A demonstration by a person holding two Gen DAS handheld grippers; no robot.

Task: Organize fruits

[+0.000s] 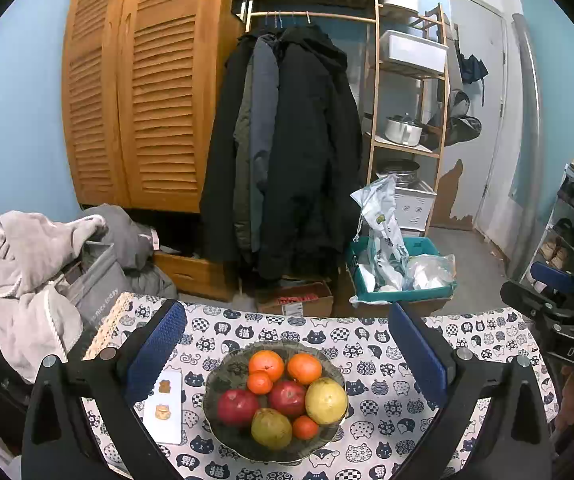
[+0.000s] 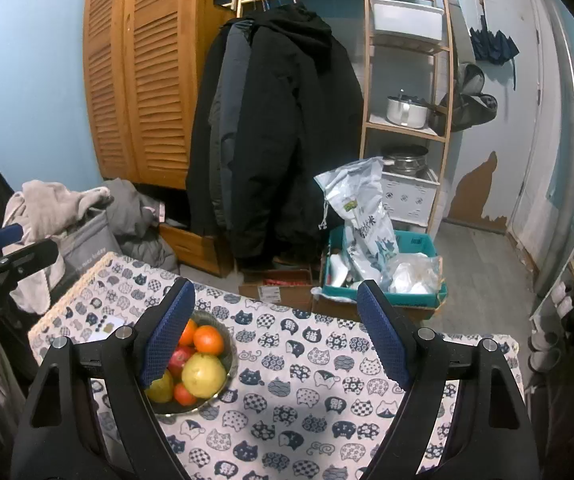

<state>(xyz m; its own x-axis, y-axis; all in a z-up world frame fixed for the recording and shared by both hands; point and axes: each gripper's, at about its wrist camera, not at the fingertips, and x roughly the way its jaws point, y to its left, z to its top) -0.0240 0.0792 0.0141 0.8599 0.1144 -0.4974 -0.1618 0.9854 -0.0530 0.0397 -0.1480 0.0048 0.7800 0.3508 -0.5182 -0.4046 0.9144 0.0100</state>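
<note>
Looking past my grippers, I see the wooden wardrobe against the blue wall, with dark coats hanging beside it and a shelf rack to their right. Nearer, the table under its cat-print cloth carries the bowl, which holds two red apples, two yellow-green pears and several oranges. A white card lies just left of the bowl. My left gripper hovers above the bowl, jaws spread wide and empty. My right gripper hangs over bare cloth right of the bowl, also spread and empty; its left finger hides part of the fruit.
</note>
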